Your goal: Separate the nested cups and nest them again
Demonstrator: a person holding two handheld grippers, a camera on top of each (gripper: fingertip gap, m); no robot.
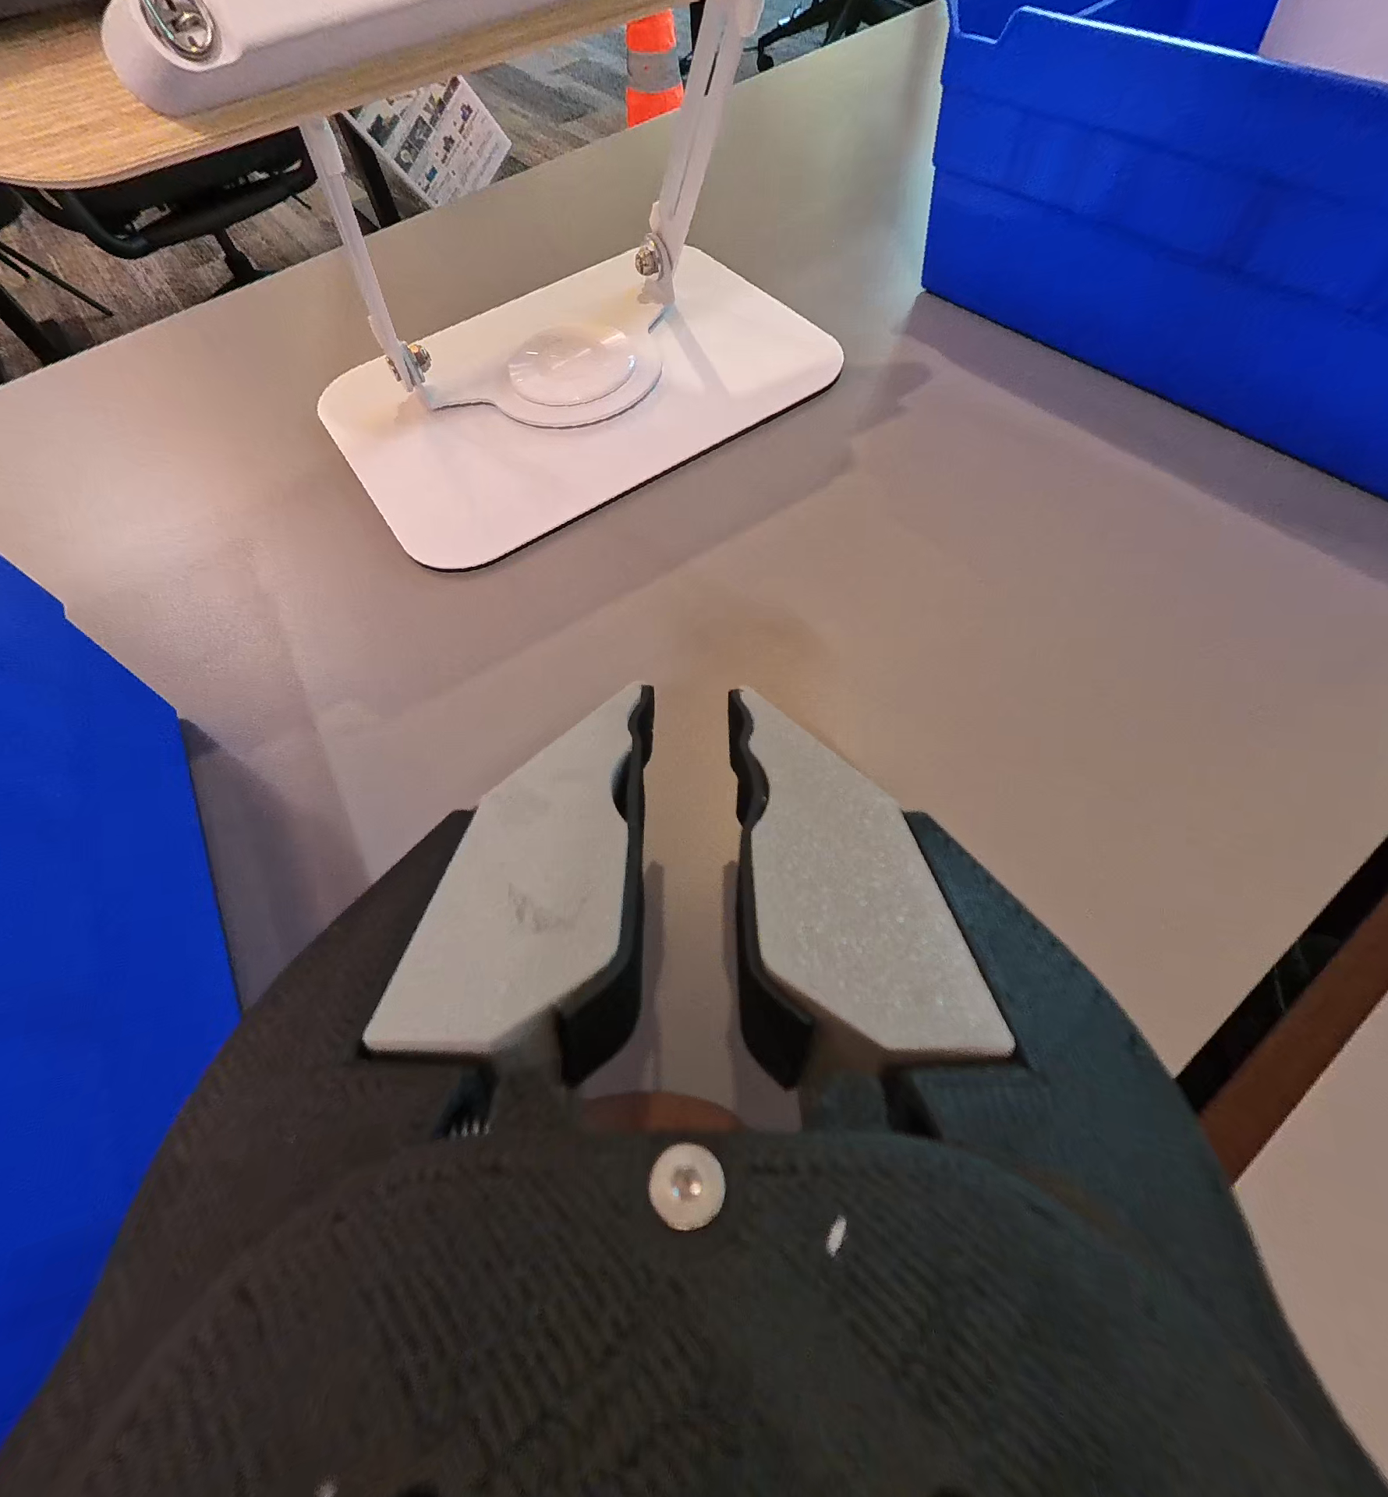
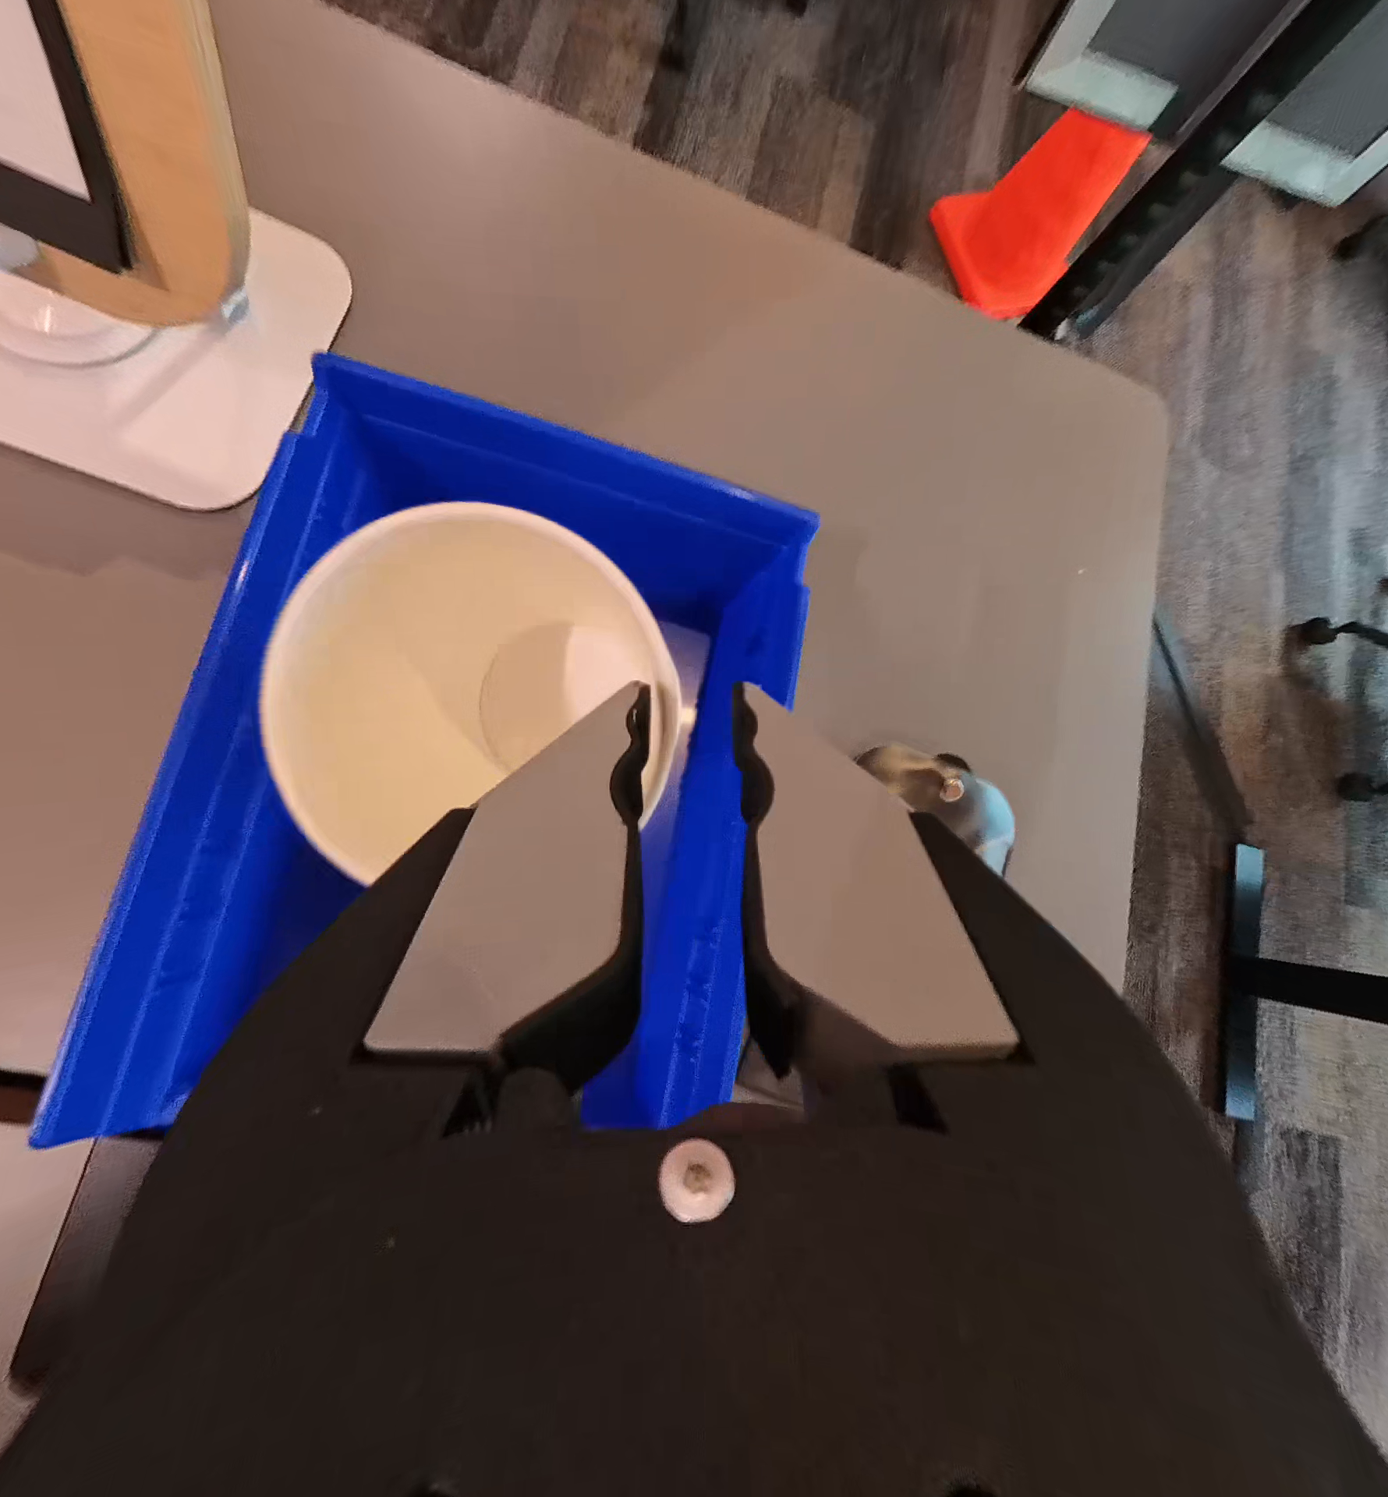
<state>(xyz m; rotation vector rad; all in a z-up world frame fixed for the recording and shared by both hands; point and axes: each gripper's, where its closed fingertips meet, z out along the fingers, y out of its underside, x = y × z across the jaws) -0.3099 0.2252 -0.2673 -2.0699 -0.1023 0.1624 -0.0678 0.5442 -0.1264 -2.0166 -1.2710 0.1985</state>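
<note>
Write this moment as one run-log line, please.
left gripper: open, empty, over table | right gripper: open, straddling rim of cup in blue bin

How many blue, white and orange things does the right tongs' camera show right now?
Blue: 1, the bin
White: 2, the cup and the stand base
Orange: 1, the cone
Total: 4

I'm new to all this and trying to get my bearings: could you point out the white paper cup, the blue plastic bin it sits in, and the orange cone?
white paper cup (image 2: 399, 680): right wrist view, inner wall.
blue plastic bin (image 2: 188, 891): right wrist view, left side wall.
orange cone (image 2: 1031, 219): right wrist view, its side.
</note>
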